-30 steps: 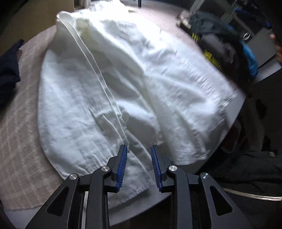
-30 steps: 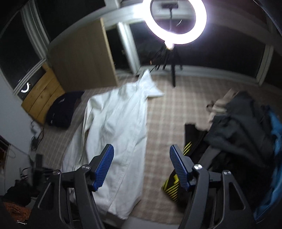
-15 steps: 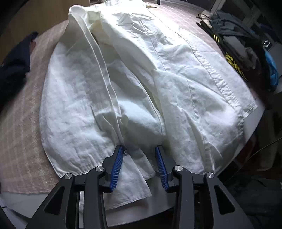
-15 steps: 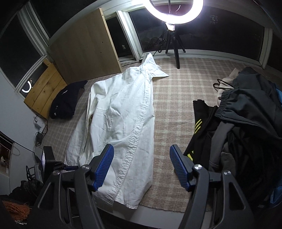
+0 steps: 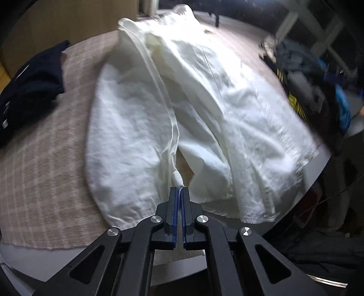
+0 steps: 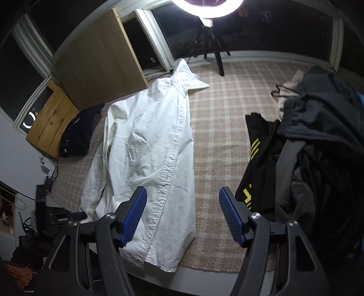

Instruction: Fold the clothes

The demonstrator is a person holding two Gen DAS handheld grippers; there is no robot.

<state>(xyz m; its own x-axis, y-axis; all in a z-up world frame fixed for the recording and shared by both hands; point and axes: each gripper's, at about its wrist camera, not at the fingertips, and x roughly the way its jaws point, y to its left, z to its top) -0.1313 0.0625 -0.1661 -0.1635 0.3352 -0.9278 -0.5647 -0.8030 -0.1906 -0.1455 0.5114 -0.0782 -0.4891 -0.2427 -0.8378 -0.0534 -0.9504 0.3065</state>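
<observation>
Left gripper (image 5: 179, 190) has just been closing and now pinches a thin bunched fold of the white shirt (image 5: 193, 109) between its blue pads, at about 6 o'clock of the garment in the left wrist view. From that pinch a seam runs up toward 12 o'clock, with shirt cloth spread on both sides of it. Right gripper (image 6: 182, 205) hangs above the shirt's lower hem with its jaws wide apart and nothing between them. In the right wrist view the shirt lies lengthwise on the checked beige cloth (image 6: 223, 136), collar at 12 o'clock, hem at 6 o'clock near the table edge. At 9 o'clock of the shirt sits a dark folded garment (image 6: 78, 134); at 3 o'clock, well apart, a pile of dark clothes (image 6: 314, 145). A ring light (image 6: 207, 6) glows at 12 o'clock
</observation>
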